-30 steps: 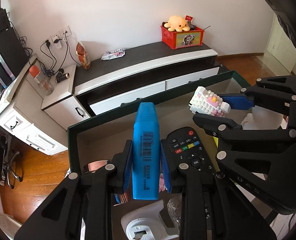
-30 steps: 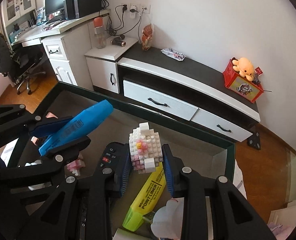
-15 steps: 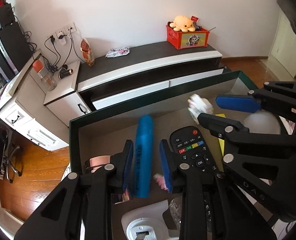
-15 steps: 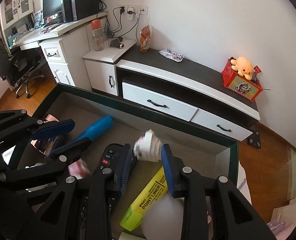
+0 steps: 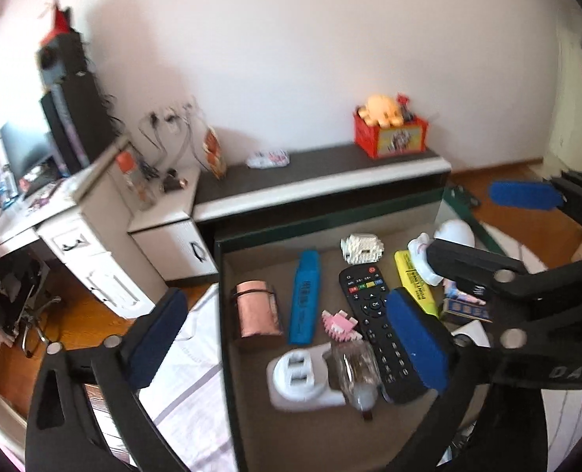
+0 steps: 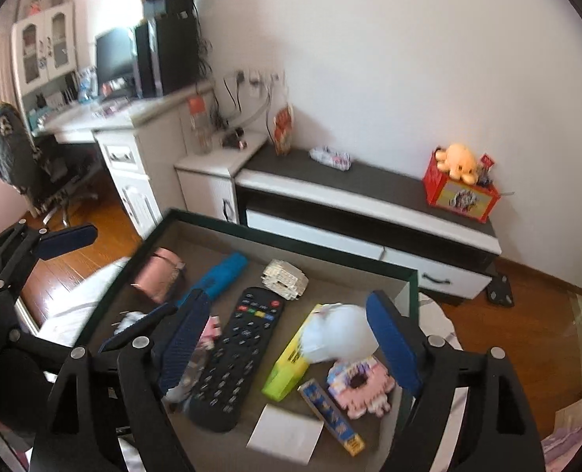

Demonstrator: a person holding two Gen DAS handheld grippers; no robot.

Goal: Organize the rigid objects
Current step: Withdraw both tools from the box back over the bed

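A dark green-rimmed box holds the objects. The blue marker lies in it, left of a black remote. The white brick block lies at the far side; it also shows in the right wrist view, beside the blue marker and remote. A yellow highlighter, pink case and white plug lie there too. My left gripper is open and empty above the box. My right gripper is open and empty above it.
A white round toy, pink block, white card and small blue box lie in the box. Beyond stand a TV cabinet, a red box with a plush and a desk. White cloth lies left.
Both grippers opened wide and rose back. The blue marker and the white brick block dropped into the box and now lie on its floor.
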